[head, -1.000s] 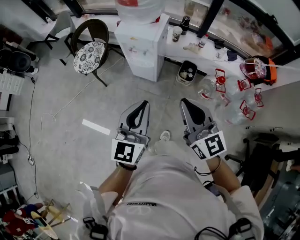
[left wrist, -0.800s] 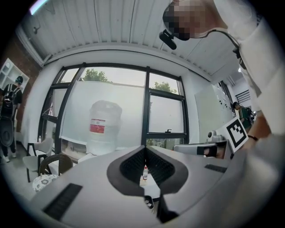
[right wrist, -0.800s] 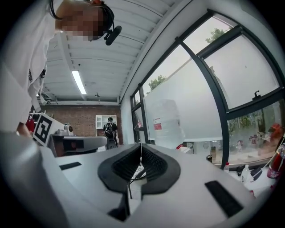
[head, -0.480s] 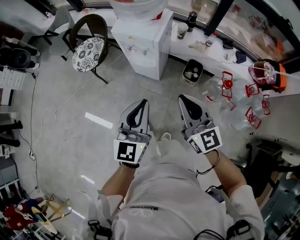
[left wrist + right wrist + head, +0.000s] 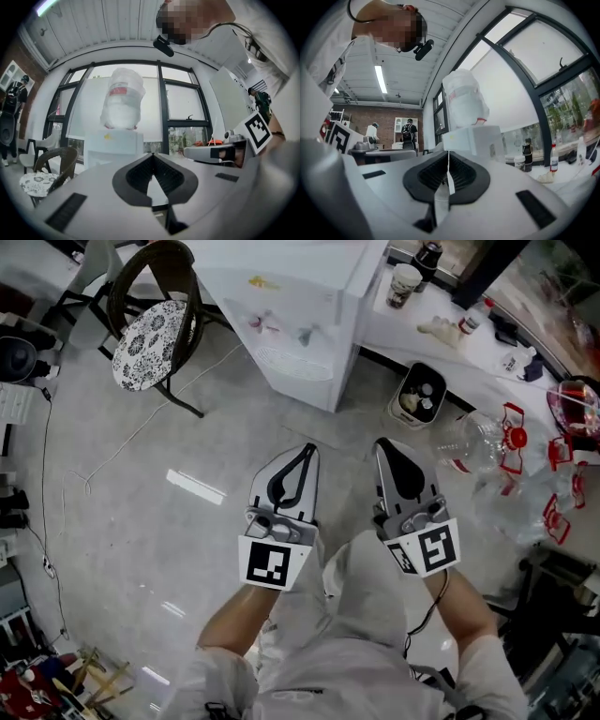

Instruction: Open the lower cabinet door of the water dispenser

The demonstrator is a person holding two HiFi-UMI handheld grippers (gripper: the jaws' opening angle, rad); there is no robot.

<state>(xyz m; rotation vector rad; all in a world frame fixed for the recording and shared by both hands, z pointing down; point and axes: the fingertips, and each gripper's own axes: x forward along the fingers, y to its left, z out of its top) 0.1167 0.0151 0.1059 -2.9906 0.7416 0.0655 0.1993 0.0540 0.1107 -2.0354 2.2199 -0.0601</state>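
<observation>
A grey polished floor [image 5: 141, 521] fills the near part of the room, with a thin cable [image 5: 112, 460] trailing across its left side. At the far edge stands the white water dispenser [image 5: 309, 315], its front turned toward the person. The lower cabinet door [image 5: 314, 390] is on the bottom part of that front (seen so steeply from above that its edges cannot be made out). A large water bottle [image 5: 123, 98] sits upside down on top of the dispenser.

Left of the dispenser is a dark chair [image 5: 150, 329] with a patterned cushion. To its right a small black bin [image 5: 419, 395] stands on the floor, and farther right lie clear bottles with red handles [image 5: 497, 442].

The 2 grippers are held side by side over the floor, both pointing toward the dispenser and well apart from it. The left gripper [image 5: 304, 448] has its jaws pressed together at the tips, with nothing between them. The right gripper [image 5: 384, 442] is likewise pressed together and empty. Each carries a cube with a square marker at its near end.
</observation>
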